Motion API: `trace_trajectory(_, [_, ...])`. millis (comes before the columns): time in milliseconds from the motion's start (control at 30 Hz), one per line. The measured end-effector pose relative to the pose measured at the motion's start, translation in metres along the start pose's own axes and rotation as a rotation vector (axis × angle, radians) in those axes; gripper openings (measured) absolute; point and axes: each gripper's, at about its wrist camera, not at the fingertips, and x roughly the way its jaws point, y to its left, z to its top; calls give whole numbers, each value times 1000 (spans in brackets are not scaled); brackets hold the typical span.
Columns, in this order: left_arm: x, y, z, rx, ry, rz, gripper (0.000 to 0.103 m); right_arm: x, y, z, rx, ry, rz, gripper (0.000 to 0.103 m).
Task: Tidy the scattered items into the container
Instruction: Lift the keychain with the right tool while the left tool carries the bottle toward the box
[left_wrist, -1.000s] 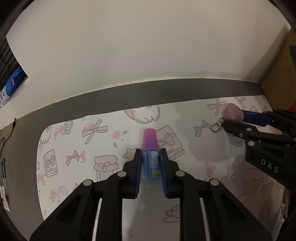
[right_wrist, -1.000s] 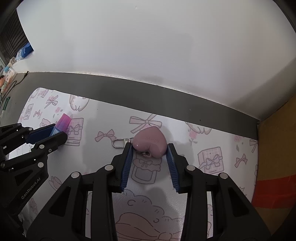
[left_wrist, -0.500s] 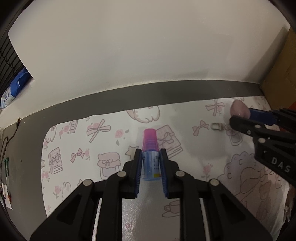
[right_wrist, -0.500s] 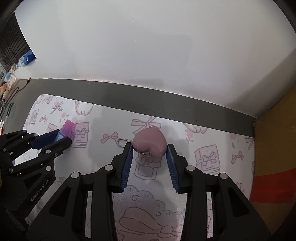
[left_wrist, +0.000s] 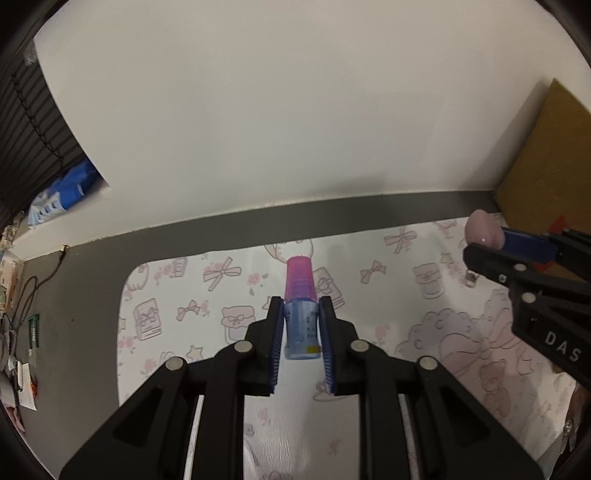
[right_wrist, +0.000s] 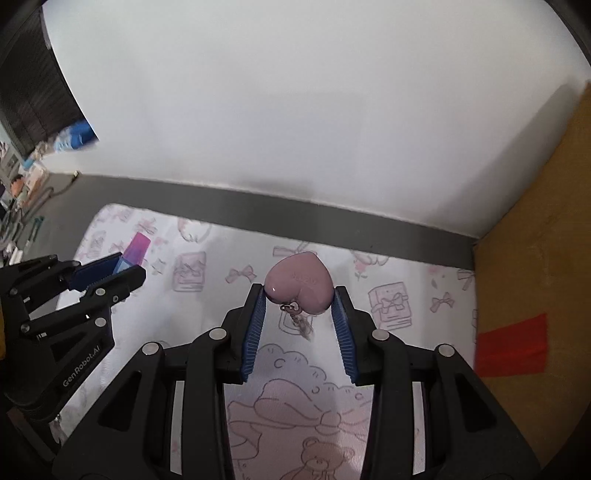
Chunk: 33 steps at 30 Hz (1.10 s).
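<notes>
Blue ribbed pads on the left gripper (left_wrist: 302, 328) pinch a small blue bottle with a pink cap (left_wrist: 301, 315) by its body, the cap pointing forward past the fingertips and the whole thing lifted clear of the patterned mat (left_wrist: 177, 295). Alongside it, the right gripper (right_wrist: 298, 306) has its jaws closed on a pink heart-shaped keychain (right_wrist: 300, 288), whose metal clasp (right_wrist: 295, 314) dangles loose below, blurred.

Both items look to be in the carry stage: picked up, not yet dropped off. No container shows in either view, so the next move calls for swinging both tools toward it, wherever it lies out of frame, then spreading the jaws over its opening.

Beyond the grippers the mat lies bare right up to its far edge, then a grey strip of tabletop (right_wrist: 258, 199), then a plain white wall (left_wrist: 277, 110). A cardboard panel with red tape (right_wrist: 532, 295) closes off the right side near the heart, so I would judge room tight there and free ahead and leftward. The hanging clasp could snag.
</notes>
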Motion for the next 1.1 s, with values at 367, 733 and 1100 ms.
trace_trajectory(367, [-124,21,1,1,-108,7,19,-108,3,-2,-29,-104,-17,38])
trace_trajectory(733, [-222,22,-4,15,-232,10,19,-215,26,-9,-62,-227,-45,38])
trace_trajectory(1100, [-281,29,1,14,-328,8,19,-293,51,-12,-97,-335,-72,38])
